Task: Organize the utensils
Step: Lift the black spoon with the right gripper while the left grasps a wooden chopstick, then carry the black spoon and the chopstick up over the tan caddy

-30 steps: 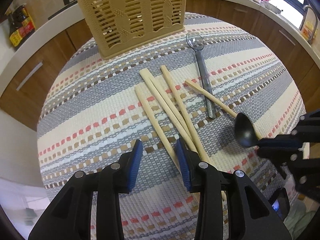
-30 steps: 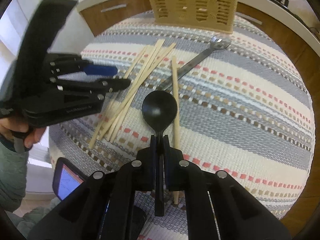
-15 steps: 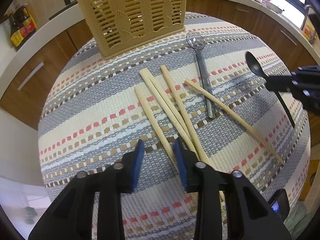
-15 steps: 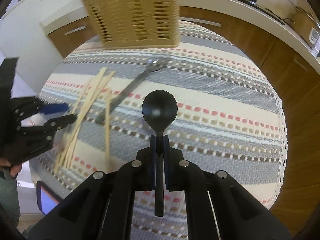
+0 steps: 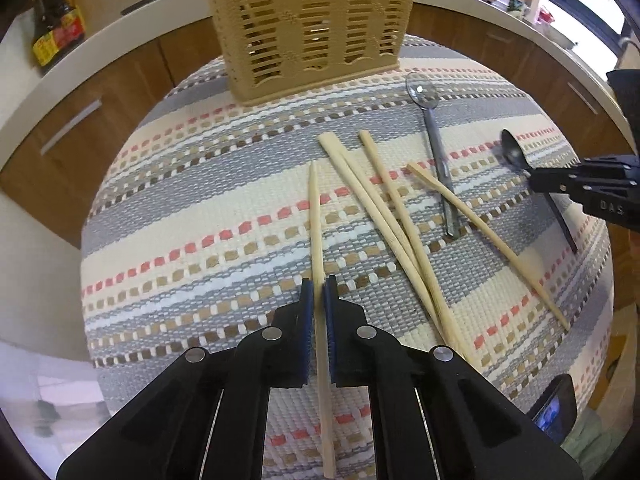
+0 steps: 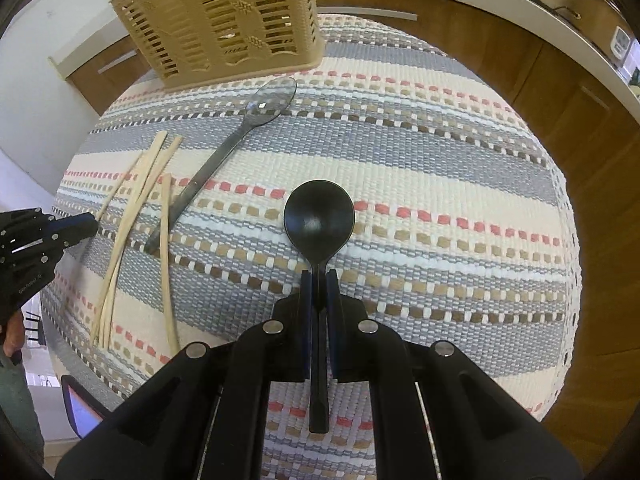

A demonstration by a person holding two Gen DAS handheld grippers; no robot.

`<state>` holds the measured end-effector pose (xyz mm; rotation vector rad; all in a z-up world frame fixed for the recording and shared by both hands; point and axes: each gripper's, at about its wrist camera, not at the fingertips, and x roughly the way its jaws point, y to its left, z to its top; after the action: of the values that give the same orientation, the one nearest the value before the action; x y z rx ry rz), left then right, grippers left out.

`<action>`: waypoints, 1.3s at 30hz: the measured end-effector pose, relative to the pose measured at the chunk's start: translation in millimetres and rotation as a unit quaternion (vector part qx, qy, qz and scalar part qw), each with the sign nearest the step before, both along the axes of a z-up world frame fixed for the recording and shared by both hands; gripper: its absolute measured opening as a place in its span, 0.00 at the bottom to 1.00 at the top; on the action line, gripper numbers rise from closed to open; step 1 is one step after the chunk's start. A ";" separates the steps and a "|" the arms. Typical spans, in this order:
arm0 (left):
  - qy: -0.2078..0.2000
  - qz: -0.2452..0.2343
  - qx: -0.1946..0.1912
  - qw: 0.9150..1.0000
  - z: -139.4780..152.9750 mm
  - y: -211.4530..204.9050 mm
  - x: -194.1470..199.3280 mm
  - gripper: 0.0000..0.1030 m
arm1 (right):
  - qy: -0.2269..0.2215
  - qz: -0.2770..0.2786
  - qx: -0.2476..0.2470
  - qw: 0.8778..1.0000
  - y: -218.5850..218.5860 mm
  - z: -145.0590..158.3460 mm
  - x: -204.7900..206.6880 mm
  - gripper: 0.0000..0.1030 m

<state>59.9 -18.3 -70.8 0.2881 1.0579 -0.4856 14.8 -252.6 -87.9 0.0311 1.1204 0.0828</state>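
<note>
Bamboo chopstick (image 5: 316,216) lengthwise between closing jaws, tip toward basket (image 5: 312,20)

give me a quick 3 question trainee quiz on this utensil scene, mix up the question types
1. True or false: the right gripper holds the black spoon by its handle.
2. What lies between the jaws of the left gripper?
A. the clear spoon
B. a wooden chopstick
C. nothing
3. Fill in: the tan slotted ____ stands at the far edge of the striped mat.

Key
1. True
2. B; the jaws are closing on it.
3. basket
</note>
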 end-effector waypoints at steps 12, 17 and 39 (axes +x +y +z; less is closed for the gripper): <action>0.043 -0.033 0.033 0.998 4.7 -19.3 26.5 0.26 | 0.050 0.020 0.013 0.998 0.9 1.6 20.1 0.15; 0.055 -0.066 0.092 0.992 5.1 -40.8 32.5 0.25 | 0.075 0.029 -0.041 0.996 21.0 1.2 34.1 0.15; -0.161 0.005 -0.046 0.986 132.5 -48.7 10.2 0.04 | -0.126 0.077 -0.005 0.989 40.6 119.8 19.5 0.05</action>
<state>70.1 -66.9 61.7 0.2692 0.7197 -0.4588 34.4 -212.0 31.9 -0.0726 0.8692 0.2135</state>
